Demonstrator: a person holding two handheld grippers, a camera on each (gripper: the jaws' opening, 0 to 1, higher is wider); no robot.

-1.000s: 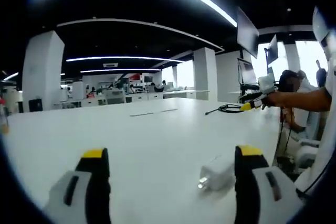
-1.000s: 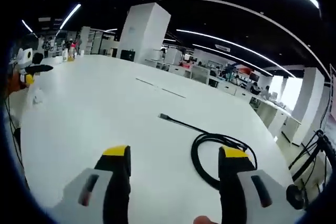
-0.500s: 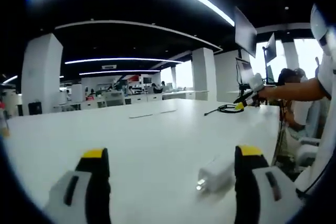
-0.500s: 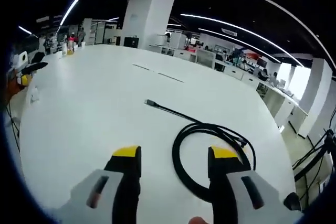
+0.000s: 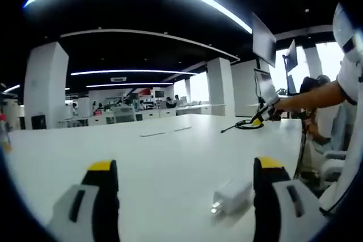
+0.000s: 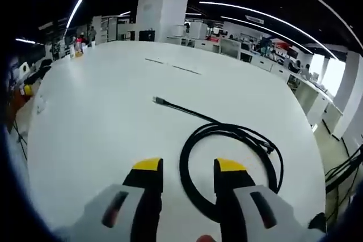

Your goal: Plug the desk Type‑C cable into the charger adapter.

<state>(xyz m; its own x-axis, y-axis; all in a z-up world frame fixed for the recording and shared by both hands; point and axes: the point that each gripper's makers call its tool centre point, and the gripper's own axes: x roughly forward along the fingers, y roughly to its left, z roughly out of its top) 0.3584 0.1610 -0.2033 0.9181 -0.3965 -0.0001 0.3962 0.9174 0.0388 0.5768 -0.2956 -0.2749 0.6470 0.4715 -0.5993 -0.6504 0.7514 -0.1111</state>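
Tongs first: right tongs are hanging low over the coil with the jaws partway closed, a narrow gap between them and one strand of the loop running through that gap, so not clamped on anything as far as I can see. Left tongs are wide apart, with the charger adapter lying on the table just inside the right jaw, untouched.

My take on the step in hand: the right side is going for the cable, and gripping the coil itself won't help much. Better to pinch close behind the plug so the tip can be aimed, while the left side clamps the adapter body square and leaves the port end free.

Type-C cable is black, wound in a loose loop near the right tongs, with a straight tail running out to the small plug lying flat, well apart from the adapter. Adapter is a small white block, prongs pointing toward the camera; can't tell where its port is.
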